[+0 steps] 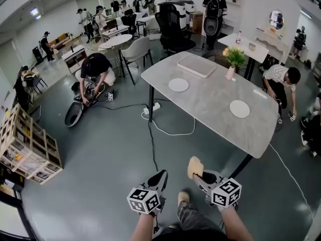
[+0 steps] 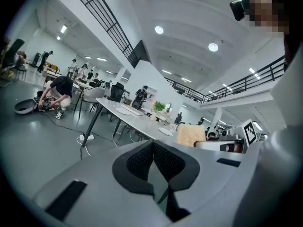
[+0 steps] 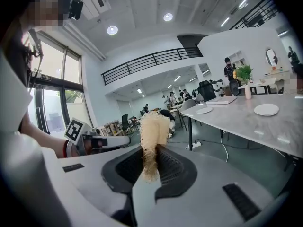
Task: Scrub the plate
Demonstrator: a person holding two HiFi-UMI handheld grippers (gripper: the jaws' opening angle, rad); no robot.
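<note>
Well, my right tool (image 1: 200, 177) is clamped on a tan, fuzzy scrubber (image 3: 152, 131) whose long axis juts out past the tips. My left tool (image 1: 161, 176) is closed, empty. A round white plate (image 1: 239, 109) lies flat near the marbled surface's (image 1: 210, 102) right edge, and a second plate (image 1: 178, 85) near its left edge, beside a tray (image 1: 196, 65). Both tools hang over the grey floor (image 1: 100, 144).

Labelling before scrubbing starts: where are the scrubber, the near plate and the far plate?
scrubber (image 3: 152, 131), right gripper view, on its fluffy middle.
near plate (image 1: 239, 108), head view, on its centre.
far plate (image 1: 178, 85), head view, on its centre.
</note>
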